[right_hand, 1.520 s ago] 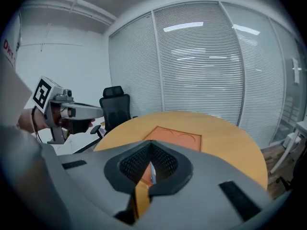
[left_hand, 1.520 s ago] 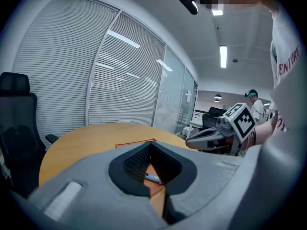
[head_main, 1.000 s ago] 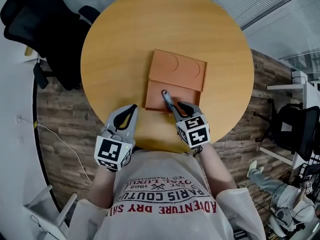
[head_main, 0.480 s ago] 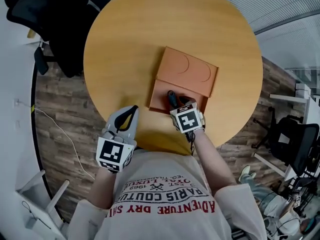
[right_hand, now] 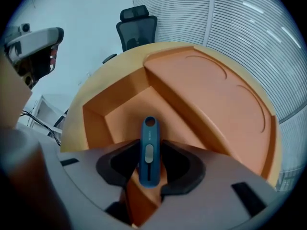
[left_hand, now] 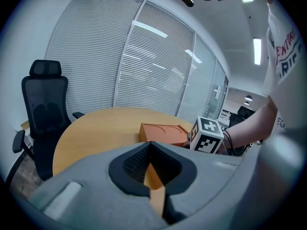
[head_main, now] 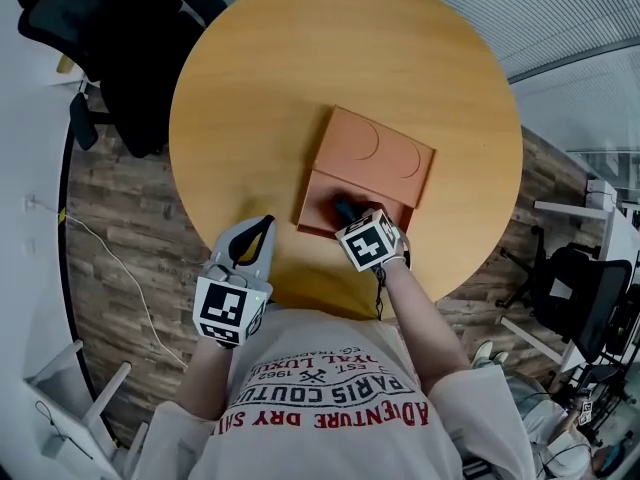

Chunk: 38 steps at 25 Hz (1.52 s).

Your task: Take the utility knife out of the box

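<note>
An orange box (head_main: 372, 153) lies on the round wooden table (head_main: 250, 88), its near compartment (head_main: 318, 200) uncovered. My right gripper (head_main: 352, 213) points steeply down into that compartment. Its jaws have just been closing, and a blue utility knife (right_hand: 149, 150) stands between them with the pads against its sides. The knife's holed end (head_main: 343, 208) pokes out toward the box floor (right_hand: 129, 109). My left gripper (head_main: 262, 220) hovers over the table's near edge, left of the box, shut with nothing in it; its tips (left_hand: 151, 145) meet.
A black office chair (head_main: 90, 48) stands beyond the table's left side, and another chair (head_main: 590, 278) stands at the right. Window blinds (left_hand: 120, 56) close off the far side. Bare tabletop surrounds the box.
The right gripper has dropped from above the table's near edge into the box's uncovered compartment, tipping to point downward with the knife between its jaws. The left gripper has barely shifted.
</note>
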Available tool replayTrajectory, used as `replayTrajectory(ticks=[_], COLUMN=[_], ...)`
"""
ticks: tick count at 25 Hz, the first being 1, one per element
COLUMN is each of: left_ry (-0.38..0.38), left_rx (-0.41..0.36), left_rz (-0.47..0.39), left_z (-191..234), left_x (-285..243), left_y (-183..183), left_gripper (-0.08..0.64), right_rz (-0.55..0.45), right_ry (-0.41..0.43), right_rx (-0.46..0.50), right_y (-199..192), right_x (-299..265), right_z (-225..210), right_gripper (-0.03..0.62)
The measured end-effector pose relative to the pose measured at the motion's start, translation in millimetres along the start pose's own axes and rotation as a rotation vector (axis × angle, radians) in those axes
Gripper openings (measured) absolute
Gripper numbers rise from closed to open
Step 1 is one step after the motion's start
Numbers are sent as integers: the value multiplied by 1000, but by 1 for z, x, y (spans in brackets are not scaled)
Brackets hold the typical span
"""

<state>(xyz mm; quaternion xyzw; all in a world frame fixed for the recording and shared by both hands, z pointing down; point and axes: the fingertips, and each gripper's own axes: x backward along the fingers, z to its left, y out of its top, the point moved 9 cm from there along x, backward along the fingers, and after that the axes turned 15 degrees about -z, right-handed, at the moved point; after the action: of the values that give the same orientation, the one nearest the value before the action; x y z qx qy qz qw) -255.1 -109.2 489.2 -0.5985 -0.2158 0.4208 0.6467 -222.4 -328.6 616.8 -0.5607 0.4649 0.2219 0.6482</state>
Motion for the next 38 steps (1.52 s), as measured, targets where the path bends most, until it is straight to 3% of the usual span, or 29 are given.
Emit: replayTrajectory(ticks=[13, 17, 19, 25, 29, 33, 38], left_ry=[-49, -48, -50, -69, -83, -114, -161], left_rx=[-28, -62, -77, -100, -119, -148, -177], left_rz=[-23, -50, -60, -95, -132, -184, -252], left_z=[-7, -8, -7, -15, -27, -33, -46], left_x=[6, 14, 19, 25, 29, 33, 34], left_y=[17, 27, 30, 41, 59, 81, 108], left_gripper=[-6, -6, -5, -5, -5, -6, -6], right_rz=[9, -19, -74, -219, -359, -533, -837], right_ry=[19, 7, -3, -71, -100, -159, -234], right_rx=[60, -25, -71, -69, -116, -144, -101], right_y=[-2, -13, -11, 4, 10, 22, 35], right_x=[7, 21, 33, 83, 123, 167, 229], right_z=[1, 4, 9, 13, 13, 16, 26], right_gripper=[130, 129, 129, 129, 129, 129, 129])
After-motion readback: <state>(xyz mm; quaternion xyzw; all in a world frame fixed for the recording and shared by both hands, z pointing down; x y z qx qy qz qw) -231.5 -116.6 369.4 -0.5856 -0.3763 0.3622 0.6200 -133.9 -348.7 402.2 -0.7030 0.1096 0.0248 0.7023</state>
